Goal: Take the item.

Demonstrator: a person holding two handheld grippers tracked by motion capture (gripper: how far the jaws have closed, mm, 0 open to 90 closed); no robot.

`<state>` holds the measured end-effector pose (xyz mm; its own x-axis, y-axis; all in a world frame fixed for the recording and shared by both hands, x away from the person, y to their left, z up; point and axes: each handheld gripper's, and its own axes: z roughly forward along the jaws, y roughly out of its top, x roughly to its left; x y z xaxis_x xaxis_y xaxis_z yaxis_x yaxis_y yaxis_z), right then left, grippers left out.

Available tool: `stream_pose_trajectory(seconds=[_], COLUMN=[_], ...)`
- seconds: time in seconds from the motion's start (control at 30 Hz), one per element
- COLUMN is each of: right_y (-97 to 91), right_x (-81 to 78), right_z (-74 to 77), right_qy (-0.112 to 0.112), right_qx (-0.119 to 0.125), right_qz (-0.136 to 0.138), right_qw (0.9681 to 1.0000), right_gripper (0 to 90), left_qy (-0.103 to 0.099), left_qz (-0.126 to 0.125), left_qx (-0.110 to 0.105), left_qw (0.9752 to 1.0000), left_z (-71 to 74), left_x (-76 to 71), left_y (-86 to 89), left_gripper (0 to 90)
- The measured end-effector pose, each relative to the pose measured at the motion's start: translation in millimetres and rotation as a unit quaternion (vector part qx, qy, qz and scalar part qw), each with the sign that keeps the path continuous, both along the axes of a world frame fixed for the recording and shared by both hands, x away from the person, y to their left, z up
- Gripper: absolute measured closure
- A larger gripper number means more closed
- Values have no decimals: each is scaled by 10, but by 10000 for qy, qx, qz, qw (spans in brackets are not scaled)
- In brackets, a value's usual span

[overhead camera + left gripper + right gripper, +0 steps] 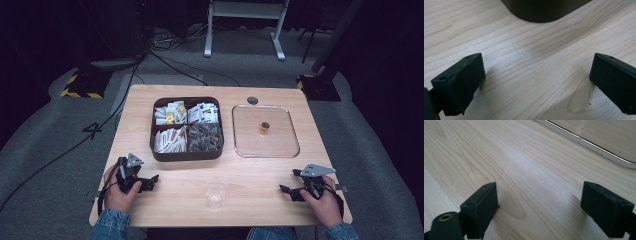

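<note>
Cup (pixel 215 194), clear plastic, lower centre of frame, between left gripper (pixel 148 182) and right gripper (pixel 289 192); both spread wide, nothing held. Easily toppled if clipped.

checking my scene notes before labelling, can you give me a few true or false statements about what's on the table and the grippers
1. The dark brown four-compartment box holds packets and sachets. True.
2. The clear plastic cup stands inside the clear shallow tray. False: it stands on the light wooden table, nearer the person.
3. The left gripper grips a packet. False: its jaws are open over bare wood.
4. A small golden object sits in the tray. True.
5. The right gripper is open. True.
</note>
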<state>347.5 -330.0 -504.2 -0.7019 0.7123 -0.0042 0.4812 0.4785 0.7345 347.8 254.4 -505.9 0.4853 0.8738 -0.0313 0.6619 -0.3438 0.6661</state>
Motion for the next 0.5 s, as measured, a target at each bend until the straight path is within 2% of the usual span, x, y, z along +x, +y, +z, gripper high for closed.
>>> stream_pose_trajectory(seconds=[0.5], right_y=[15], right_x=[-6], right_z=[0], right_qy=[-1], right_qx=[-13], right_qz=[-60], right_qw=[10000], right_gripper=[137], left_qy=[-2], left_qz=[12], left_qx=[15], left_qw=[10000], left_z=[1], left_x=[3], left_y=[1], left_gripper=[5])
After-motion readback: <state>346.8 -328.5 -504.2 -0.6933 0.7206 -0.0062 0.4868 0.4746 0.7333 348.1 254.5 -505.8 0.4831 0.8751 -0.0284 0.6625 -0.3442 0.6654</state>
